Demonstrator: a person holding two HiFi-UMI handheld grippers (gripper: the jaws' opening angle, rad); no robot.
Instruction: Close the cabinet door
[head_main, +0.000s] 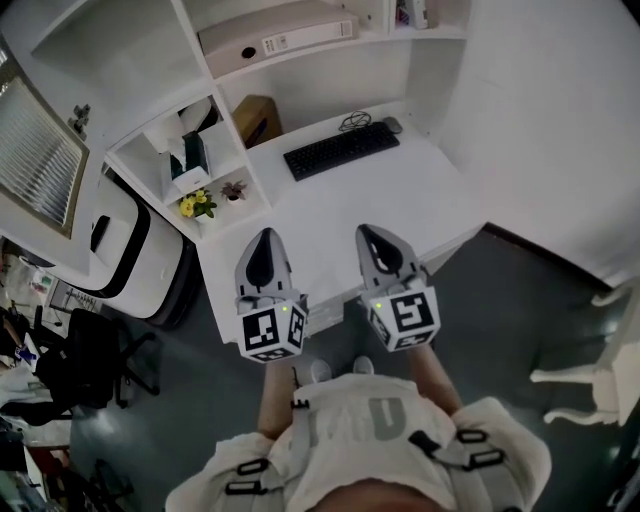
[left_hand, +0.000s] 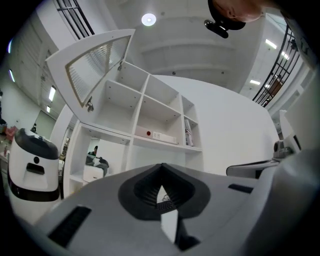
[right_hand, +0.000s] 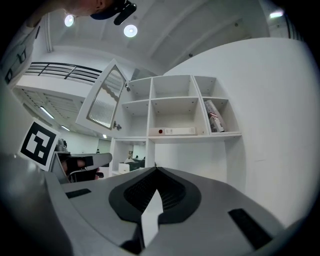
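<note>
Over a white desk (head_main: 400, 200), two hand-held grippers face a shelf unit (right_hand: 150, 107) whose cabinet door (head_main: 35, 160) stands open.

Left gripper (head_main: 264, 240) and right gripper (head_main: 375, 238) are held side by side, each with its jaws pressed together and nothing gripped. The cabinet door, white-framed with a ribbed glass panel, is swung out from the upper left of the shelf unit, well apart from both grippers. A black keyboard (head_main: 340, 150) lies on the desk beyond the jaws.

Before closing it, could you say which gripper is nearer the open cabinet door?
Left. The cabinet door lies up-left of the left gripper; the right gripper sits farther right.
</note>
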